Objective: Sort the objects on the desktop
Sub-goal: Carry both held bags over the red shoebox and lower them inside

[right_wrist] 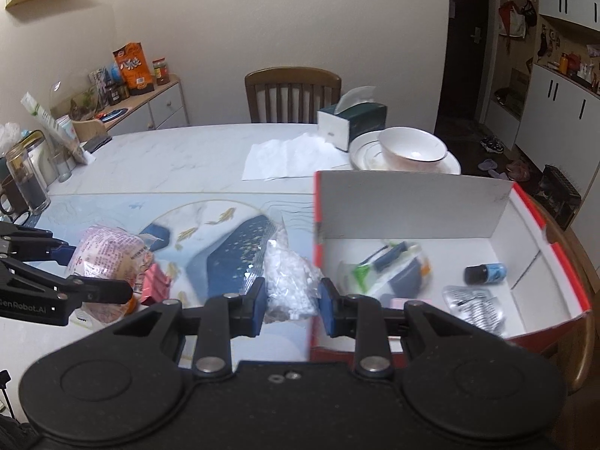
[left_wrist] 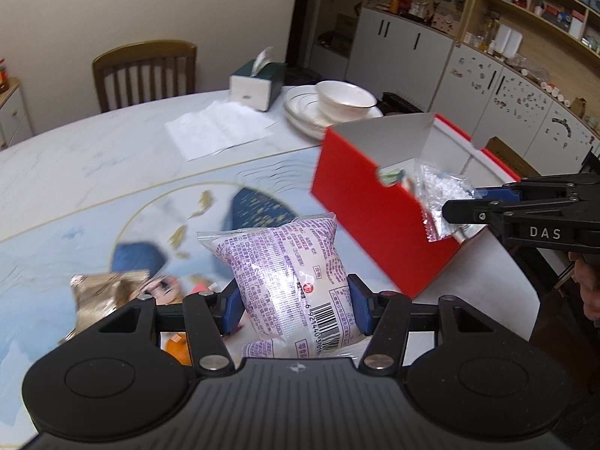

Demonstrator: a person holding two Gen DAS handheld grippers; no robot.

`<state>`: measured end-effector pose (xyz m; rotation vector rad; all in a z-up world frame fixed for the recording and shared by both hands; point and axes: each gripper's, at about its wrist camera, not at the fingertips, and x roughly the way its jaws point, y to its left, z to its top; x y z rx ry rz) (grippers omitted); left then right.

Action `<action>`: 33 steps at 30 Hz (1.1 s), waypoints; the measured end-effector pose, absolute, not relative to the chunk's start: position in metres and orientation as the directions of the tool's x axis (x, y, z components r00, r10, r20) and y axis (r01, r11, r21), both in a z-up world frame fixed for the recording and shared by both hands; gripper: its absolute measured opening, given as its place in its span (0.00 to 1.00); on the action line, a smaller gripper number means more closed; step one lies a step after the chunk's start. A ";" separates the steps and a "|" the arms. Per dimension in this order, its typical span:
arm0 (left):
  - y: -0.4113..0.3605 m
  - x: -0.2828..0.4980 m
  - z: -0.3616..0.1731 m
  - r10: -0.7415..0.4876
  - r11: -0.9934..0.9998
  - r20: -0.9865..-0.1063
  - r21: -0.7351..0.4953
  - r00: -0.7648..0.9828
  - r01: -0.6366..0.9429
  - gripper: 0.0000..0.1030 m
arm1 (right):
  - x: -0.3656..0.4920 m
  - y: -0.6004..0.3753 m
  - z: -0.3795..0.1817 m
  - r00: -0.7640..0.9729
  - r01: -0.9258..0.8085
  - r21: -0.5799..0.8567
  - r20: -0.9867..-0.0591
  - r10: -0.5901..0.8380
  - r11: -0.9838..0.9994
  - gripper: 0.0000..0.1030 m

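My left gripper point(left_wrist: 296, 309) is shut on a white snack packet with purple print and a barcode point(left_wrist: 288, 273), held above the table. My right gripper point(right_wrist: 292, 302) is shut on a clear bag of white pellets point(right_wrist: 288, 281), just left of the red box's near corner. The red box point(right_wrist: 532, 221) with white inside stands open at the right and holds several small items, among them a small blue bottle point(right_wrist: 485, 273) and a foil blister pack point(right_wrist: 472, 305). In the left wrist view the right gripper point(left_wrist: 459, 206) holds the pellet bag point(left_wrist: 442, 202) at the box point(left_wrist: 360, 206).
A brown packet point(left_wrist: 101, 292) and a pink item point(right_wrist: 155, 285) lie on the patterned mat point(left_wrist: 75, 240). A tissue box point(right_wrist: 352, 122), stacked plates with a bowl point(right_wrist: 408, 150) and a paper sheet point(right_wrist: 288, 159) sit at the back. Jars and a mug point(right_wrist: 22, 183) stand at far left. A chair point(right_wrist: 292, 93) stands behind.
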<state>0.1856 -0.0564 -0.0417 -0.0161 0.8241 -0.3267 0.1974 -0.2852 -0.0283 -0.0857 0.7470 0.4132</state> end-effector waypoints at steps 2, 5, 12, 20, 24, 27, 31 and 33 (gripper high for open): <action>-0.069 0.191 -0.039 -0.297 0.947 -0.716 -0.136 0.632 0.292 0.54 | 0.201 -0.296 -0.028 0.661 -0.387 0.074 -0.672 0.333 0.919 0.27; -0.088 0.198 -0.037 -0.305 0.942 -0.713 -0.127 0.631 0.312 0.54 | 0.207 -0.312 -0.028 0.667 -0.376 0.077 -0.668 0.328 0.923 0.27; -0.133 0.216 -0.032 -0.327 0.926 -0.707 -0.109 0.627 0.360 0.54 | 0.219 -0.347 -0.032 0.675 -0.354 0.086 -0.665 0.318 0.931 0.27; -0.180 0.242 -0.030 -0.355 0.903 -0.705 -0.087 0.614 0.421 0.54 | 0.234 -0.383 -0.036 0.685 -0.323 0.082 -0.667 0.293 0.943 0.27; -0.203 0.254 -0.030 -0.370 0.886 -0.708 -0.075 0.601 0.458 0.54 | 0.241 -0.398 -0.037 0.691 -0.304 0.078 -0.668 0.276 0.950 0.27; -0.220 0.263 -0.033 -0.381 0.873 -0.714 -0.070 0.587 0.482 0.54 | 0.246 -0.409 -0.041 0.692 -0.287 0.076 -0.674 0.261 0.955 0.27; -0.238 0.275 -0.036 -0.391 0.857 -0.722 -0.060 0.571 0.511 0.54 | 0.255 -0.420 -0.047 0.688 -0.273 0.072 -0.682 0.247 0.959 0.27; -0.245 0.282 -0.038 -0.391 0.853 -0.727 -0.055 0.565 0.519 0.54 | 0.258 -0.425 -0.050 0.686 -0.264 0.068 -0.688 0.237 0.962 0.27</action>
